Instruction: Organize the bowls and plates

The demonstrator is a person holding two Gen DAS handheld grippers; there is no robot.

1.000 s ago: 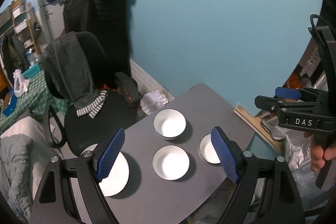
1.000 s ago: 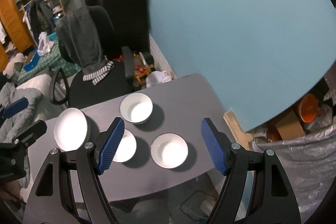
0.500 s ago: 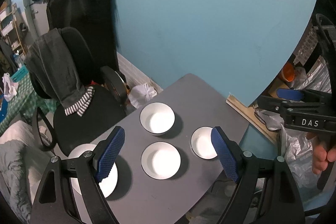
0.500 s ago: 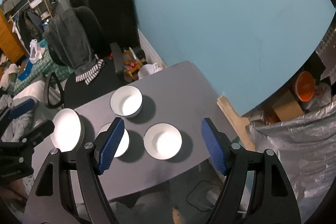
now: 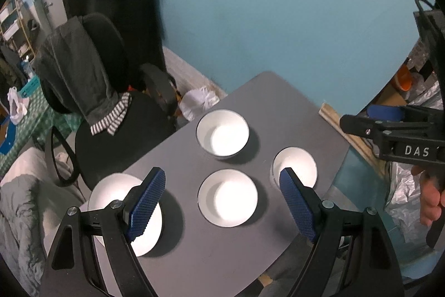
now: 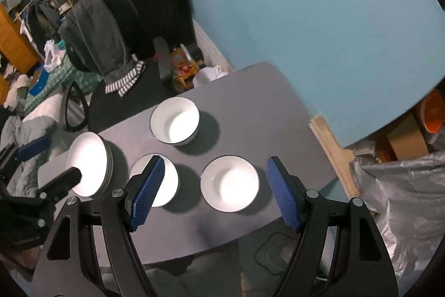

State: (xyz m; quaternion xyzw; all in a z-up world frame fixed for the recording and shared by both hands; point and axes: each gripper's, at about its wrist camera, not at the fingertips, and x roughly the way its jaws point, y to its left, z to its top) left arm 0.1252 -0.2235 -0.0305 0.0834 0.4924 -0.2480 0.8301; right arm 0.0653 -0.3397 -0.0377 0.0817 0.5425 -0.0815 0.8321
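Note:
Three white bowls and a stack of white plates [image 5: 111,202] [image 6: 87,167] sit on a small grey table [image 5: 278,107] [image 6: 250,102]. The far bowl [image 5: 222,134] [image 6: 175,124] is the deepest. In front of it are the middle bowl [image 5: 227,198] [image 6: 167,180] and the right bowl [image 5: 294,167] [image 6: 229,183]. My left gripper [image 5: 222,177] [image 6: 47,163] hangs open above the middle bowl and holds nothing. My right gripper [image 6: 216,162] [image 5: 389,130] is open above the right bowl, also holding nothing.
A black office chair with a grey hoodie [image 5: 83,68] [image 6: 94,32] stands at the table's far left. A blue wall is behind. A white bag [image 5: 198,102] lies on the floor. A silver sheet [image 6: 403,199], boxes and a wooden plank [image 6: 331,146] crowd the right side.
Both grippers have come down toward the table and tilted further down, so the bowls and plates look larger. Their jaws stay as wide as before. Nothing on the table has moved.

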